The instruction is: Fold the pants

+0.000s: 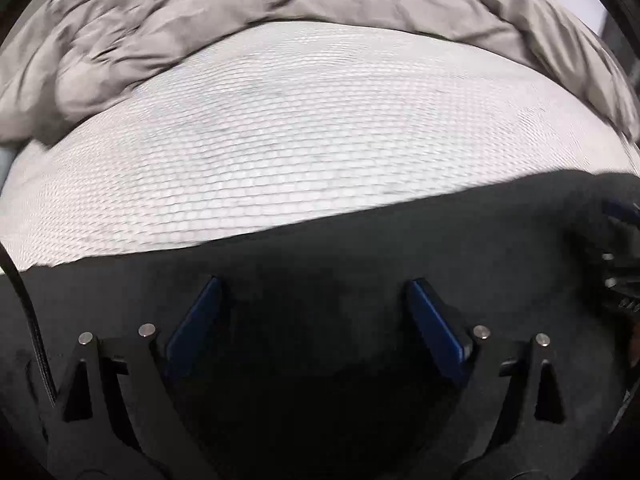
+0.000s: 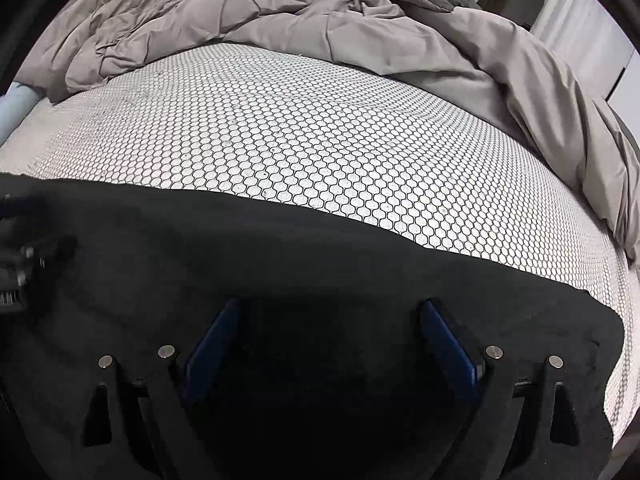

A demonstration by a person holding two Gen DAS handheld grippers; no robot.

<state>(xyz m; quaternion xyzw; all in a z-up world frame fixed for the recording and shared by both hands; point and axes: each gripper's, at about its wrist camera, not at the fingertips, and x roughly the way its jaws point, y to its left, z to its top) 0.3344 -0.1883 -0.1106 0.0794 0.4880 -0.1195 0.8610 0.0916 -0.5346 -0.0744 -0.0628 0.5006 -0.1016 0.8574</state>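
Observation:
Black pants [image 1: 320,240] lie spread flat on the near part of a bed and fill the lower half of both views; in the right wrist view the pants [image 2: 280,256] end at a corner on the right. My left gripper [image 1: 314,284] hovers over the dark cloth, open, its blue pads wide apart with nothing between them. My right gripper [image 2: 332,306] is likewise open just above the pants. Each gripper shows at the edge of the other's view: the right gripper [image 1: 618,264] at far right, the left gripper [image 2: 18,264] at far left.
The mattress cover [image 2: 320,140], white with a black honeycomb print, stretches beyond the pants. A rumpled grey duvet [image 2: 280,12] is bunched along the far side and down the right edge. A black cable [image 1: 28,320] hangs at the left.

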